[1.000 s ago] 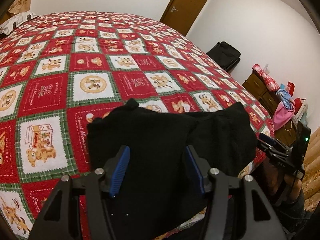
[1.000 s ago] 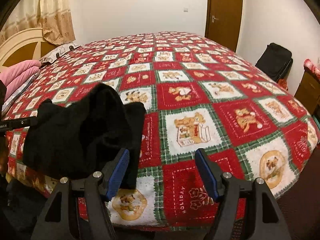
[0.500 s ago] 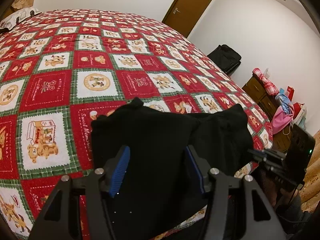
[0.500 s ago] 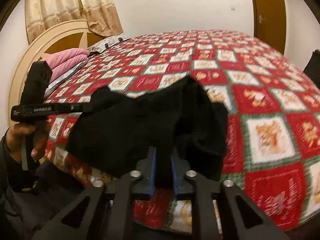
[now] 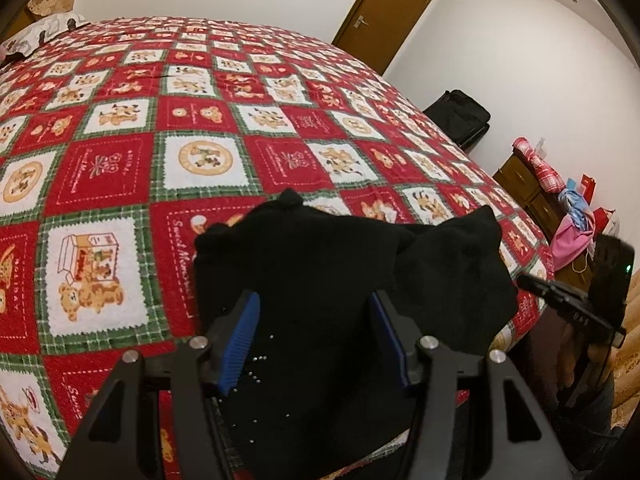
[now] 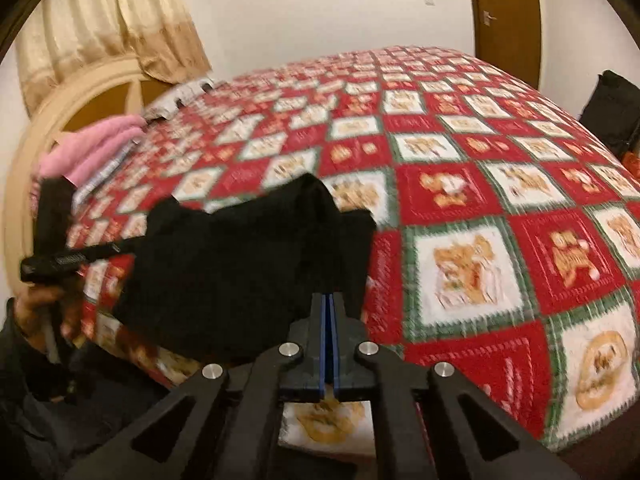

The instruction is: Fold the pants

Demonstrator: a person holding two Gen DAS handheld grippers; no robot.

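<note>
Right wrist view: right gripper (image 6: 329, 320) has squeezed shut on the soft black pants (image 6: 240, 272) at 12 o'clock — folding can start. Left gripper (image 5: 316, 320) stays wide over them.

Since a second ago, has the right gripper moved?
Yes. The right gripper swung left toward the cream headboard, off the red patchwork bedspread, and its blue-padded jaws shut at the black pants edge.

A wide bed under a red, white and green checked teddy-bear blanket (image 5: 208, 128) carries crumpled black fabric pants (image 5: 340, 280) at its near edge; folded pink bedding (image 6: 92, 152) lies beyond the pants, towards the headboard.
</note>
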